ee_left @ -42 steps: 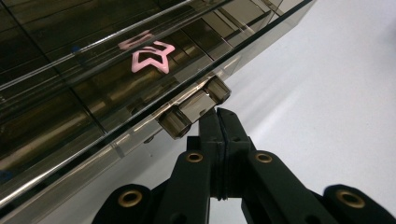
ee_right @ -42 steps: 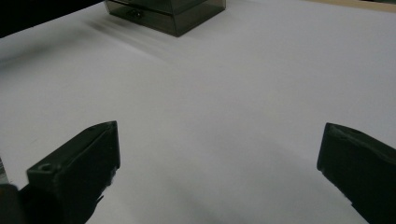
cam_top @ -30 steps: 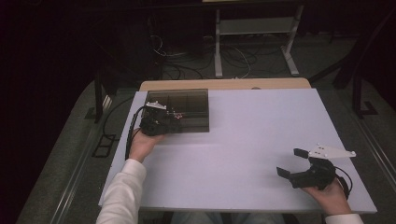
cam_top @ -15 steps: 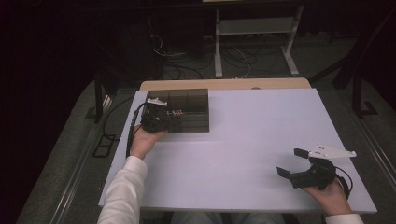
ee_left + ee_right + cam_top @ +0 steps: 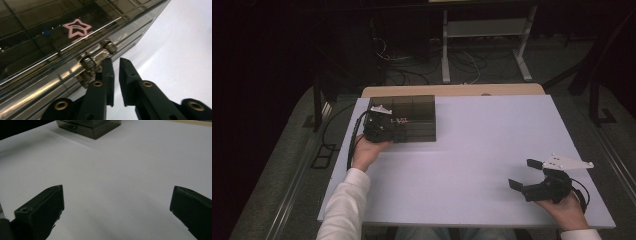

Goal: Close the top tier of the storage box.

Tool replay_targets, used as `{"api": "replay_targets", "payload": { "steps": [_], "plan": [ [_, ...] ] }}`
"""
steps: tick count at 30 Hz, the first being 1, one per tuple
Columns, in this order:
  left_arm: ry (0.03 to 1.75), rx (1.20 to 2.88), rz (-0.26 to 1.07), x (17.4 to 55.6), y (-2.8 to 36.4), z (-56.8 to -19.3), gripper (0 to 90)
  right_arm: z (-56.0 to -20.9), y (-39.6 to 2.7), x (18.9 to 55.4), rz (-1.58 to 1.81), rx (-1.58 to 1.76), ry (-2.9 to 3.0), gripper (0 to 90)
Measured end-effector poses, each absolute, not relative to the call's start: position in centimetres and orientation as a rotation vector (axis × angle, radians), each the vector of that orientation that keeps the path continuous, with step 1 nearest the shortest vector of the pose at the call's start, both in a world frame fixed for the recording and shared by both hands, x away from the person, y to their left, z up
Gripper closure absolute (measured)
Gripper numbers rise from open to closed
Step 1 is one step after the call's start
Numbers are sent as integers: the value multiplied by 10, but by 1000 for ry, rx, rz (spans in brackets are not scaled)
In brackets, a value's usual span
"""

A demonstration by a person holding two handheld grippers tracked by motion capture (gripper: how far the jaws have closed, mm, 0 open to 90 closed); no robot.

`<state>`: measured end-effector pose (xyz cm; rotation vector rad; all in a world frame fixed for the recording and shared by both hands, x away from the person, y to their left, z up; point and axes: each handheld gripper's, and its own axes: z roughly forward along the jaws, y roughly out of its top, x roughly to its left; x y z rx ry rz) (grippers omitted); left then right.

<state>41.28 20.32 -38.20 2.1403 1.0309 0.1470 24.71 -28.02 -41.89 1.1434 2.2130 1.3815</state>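
A dark see-through drawer box (image 5: 414, 115) stands at the table's far left, with a pink star (image 5: 76, 27) seen through its top. My left gripper (image 5: 396, 132) is at the box's front face. In the left gripper view its jaws (image 5: 116, 62) stand a narrow gap apart with nothing between them, having just been opening. The left jaw lies right beside a metal drawer knob (image 5: 96, 58). My right gripper (image 5: 522, 173) rests open near the table's front right corner, its jaws wide (image 5: 117, 188) over bare table, pointing toward the box (image 5: 95, 126).
The white table (image 5: 472, 150) stretches between the two hands. A wooden edge (image 5: 452, 90) runs behind it. Beyond are a white desk frame (image 5: 484, 30) and cables on a dark floor. The left gripper's cable (image 5: 354, 142) hangs off the table's left side.
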Motion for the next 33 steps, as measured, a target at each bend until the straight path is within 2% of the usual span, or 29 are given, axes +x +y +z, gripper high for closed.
{"api": "replay_targets", "payload": {
  "steps": [5, 21, 27, 31, 33],
  "plan": [
    [1007, 2147, 144, 408, 202, -378, 765, -419, -280, 247, 1383, 1142, 2213, 0],
    [959, 2105, 196, 384, 205, -370, 402, -419, -279, 247, 1381, 1139, 2217, 0],
    [936, 2087, 220, 374, 202, -364, 159, -419, -279, 246, 1383, 1139, 2215, 0],
    [909, 2077, 228, 367, 201, -360, 47, -419, -279, 246, 1385, 1138, 2215, 0],
    [903, 2073, 238, 363, 200, -360, 29, -419, -279, 246, 1384, 1138, 2216, 0]
  ]
}}
